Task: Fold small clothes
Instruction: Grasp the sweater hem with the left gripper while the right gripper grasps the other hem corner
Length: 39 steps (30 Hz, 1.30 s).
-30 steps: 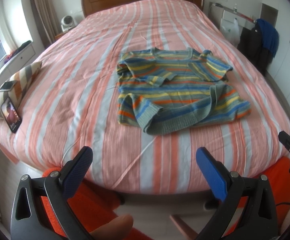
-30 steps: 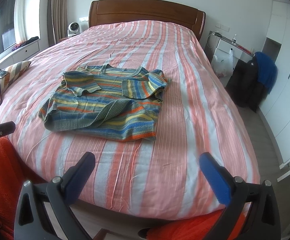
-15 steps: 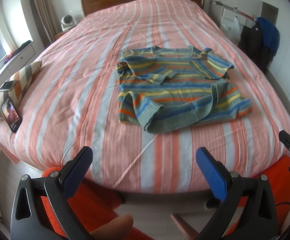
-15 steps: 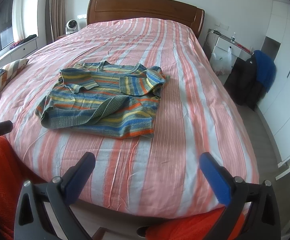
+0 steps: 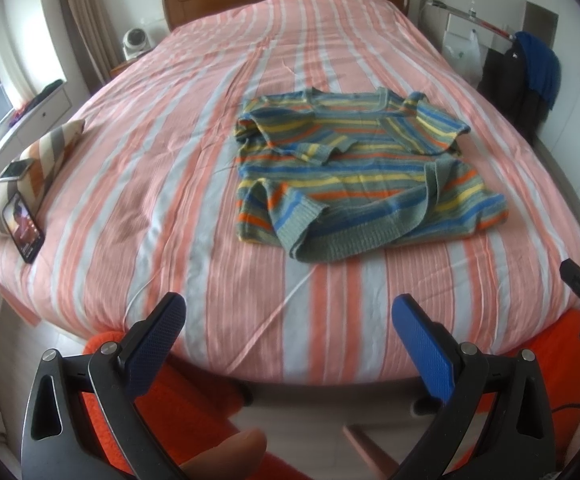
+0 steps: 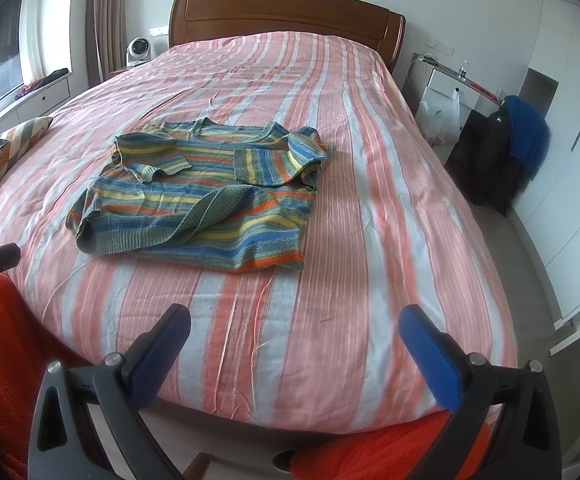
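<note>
A small striped knit sweater (image 5: 365, 176) in blue, yellow, orange and grey lies on the bed, sleeves folded in and the hem partly turned up. It also shows in the right wrist view (image 6: 206, 192), left of centre. My left gripper (image 5: 288, 316) is open and empty above the bed's foot edge, well short of the sweater. My right gripper (image 6: 293, 326) is open and empty, also at the foot edge, to the right of the sweater.
The bed (image 5: 170, 184) has a pink and white striped cover and a wooden headboard (image 6: 286, 16). A striped cushion (image 5: 30, 168) and a phone (image 5: 24, 228) lie at the left edge. Dark and blue clothes (image 6: 501, 152) hang at the right. Orange fabric (image 5: 170, 400) is below the grippers.
Both grippers have moved a little forward toward the bed, so the sweater looks slightly closer. The sweater has not moved. Both stay open.
</note>
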Tool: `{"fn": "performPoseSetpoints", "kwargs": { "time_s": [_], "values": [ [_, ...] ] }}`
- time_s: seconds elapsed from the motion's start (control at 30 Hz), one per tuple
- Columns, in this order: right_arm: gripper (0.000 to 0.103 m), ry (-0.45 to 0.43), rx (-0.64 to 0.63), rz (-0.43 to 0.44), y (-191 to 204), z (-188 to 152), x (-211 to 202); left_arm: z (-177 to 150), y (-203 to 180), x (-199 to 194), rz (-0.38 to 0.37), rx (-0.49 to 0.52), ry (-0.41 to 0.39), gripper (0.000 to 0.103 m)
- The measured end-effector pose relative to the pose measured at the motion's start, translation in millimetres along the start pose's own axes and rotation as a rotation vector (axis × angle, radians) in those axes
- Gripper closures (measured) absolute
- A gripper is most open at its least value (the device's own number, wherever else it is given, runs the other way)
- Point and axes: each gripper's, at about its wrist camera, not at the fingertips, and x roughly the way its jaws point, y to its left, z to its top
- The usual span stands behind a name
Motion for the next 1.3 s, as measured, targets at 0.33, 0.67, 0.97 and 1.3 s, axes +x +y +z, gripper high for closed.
{"fn": "performPoseSetpoints", "kwargs": {
  "time_s": [0.33,0.67,0.97,1.3],
  "values": [
    [0.0,0.0,-0.001,-0.001,0.5,-0.2,0.5,-1.5,0.2,1.9,0.005,0.004,0.005,0.0],
    [0.0,0.023,0.006,0.182,-2.7,-0.6,20.7,5.2,30.2,39.8,0.063,-0.093,0.079,0.001],
    [0.001,-0.015,-0.258,0.318,20.6,54.9,97.2,38.9,24.9,106.6,-0.126,0.01,0.082,0.001],
    [0.098,0.127,-0.423,0.51,46.5,89.1,174.8,32.0,27.6,103.6,-0.354,0.018,0.114,0.094]
  ]
}}
